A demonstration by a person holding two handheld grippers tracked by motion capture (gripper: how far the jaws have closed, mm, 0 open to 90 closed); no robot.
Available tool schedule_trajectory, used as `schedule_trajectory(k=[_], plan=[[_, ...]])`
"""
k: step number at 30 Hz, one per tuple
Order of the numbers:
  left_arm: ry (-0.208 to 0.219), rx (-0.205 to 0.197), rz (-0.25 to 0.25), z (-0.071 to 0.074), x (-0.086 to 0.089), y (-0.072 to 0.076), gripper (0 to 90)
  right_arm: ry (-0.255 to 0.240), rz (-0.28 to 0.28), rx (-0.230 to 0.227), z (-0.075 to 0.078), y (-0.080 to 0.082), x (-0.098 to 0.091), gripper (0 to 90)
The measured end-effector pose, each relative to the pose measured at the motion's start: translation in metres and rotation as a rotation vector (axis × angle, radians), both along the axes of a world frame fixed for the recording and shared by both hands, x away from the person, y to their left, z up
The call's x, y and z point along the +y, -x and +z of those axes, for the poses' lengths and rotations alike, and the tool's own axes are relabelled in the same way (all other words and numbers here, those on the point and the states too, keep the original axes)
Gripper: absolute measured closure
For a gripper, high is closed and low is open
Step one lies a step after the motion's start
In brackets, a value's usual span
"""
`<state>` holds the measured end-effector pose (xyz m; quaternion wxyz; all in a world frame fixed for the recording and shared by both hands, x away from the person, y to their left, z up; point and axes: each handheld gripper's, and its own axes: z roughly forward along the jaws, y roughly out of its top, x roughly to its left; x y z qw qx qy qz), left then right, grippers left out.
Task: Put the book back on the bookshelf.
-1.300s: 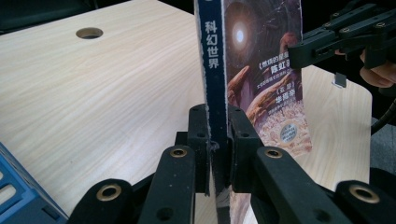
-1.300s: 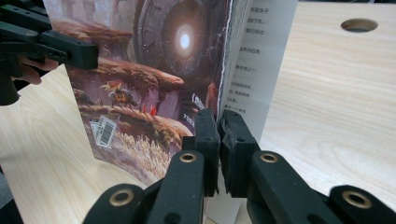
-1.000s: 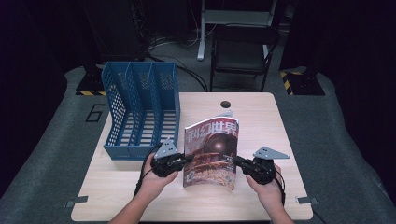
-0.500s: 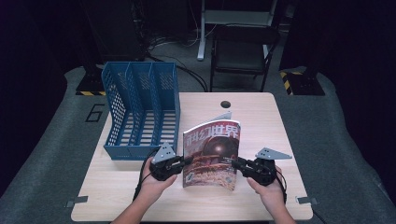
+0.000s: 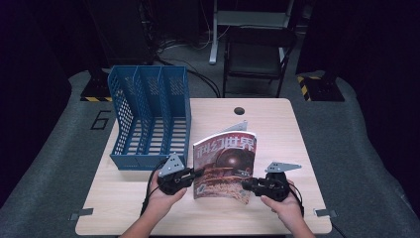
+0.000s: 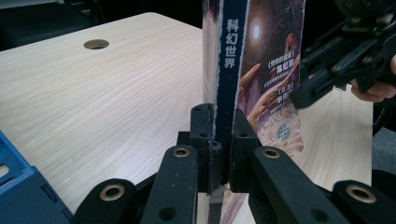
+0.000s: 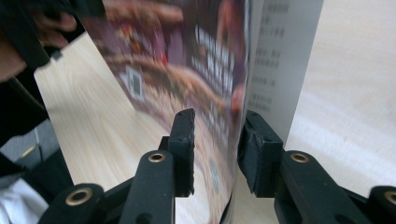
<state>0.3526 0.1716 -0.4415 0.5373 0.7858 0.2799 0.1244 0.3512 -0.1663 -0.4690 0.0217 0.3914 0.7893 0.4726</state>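
The right gripper has just been opening off the upright magazine, leaving the left gripper alone clamping its spine.

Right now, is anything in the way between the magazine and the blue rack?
Nothing visible blocks it. The magazine stands upright on the table, just right of the blue rack, with bare wood between them. The left gripper clamps its spine; the right gripper has just been opening, with the page edge between its jaws.
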Motion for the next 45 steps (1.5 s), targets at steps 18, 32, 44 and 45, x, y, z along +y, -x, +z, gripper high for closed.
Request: schedule_trajectory(k=[18,32,44,45], plan=[[-0.009,-0.006,-0.02,0.001,0.0,0.007,83.7,0.093,0.019,0.105,-0.015,-0.003,0.005,82.6],[0.001,0.008,-0.021,0.004,0.001,0.01,83.6,0.143,-0.006,0.015,-0.013,0.001,0.014,85.5],[-0.021,-0.05,-0.009,0.007,-0.001,0.011,83.6,0.161,-0.076,-0.056,-0.011,-0.001,0.021,85.5],[-0.023,-0.056,-0.011,0.007,-0.001,0.01,83.6,0.163,-0.077,-0.071,-0.011,-0.003,0.021,85.5]])
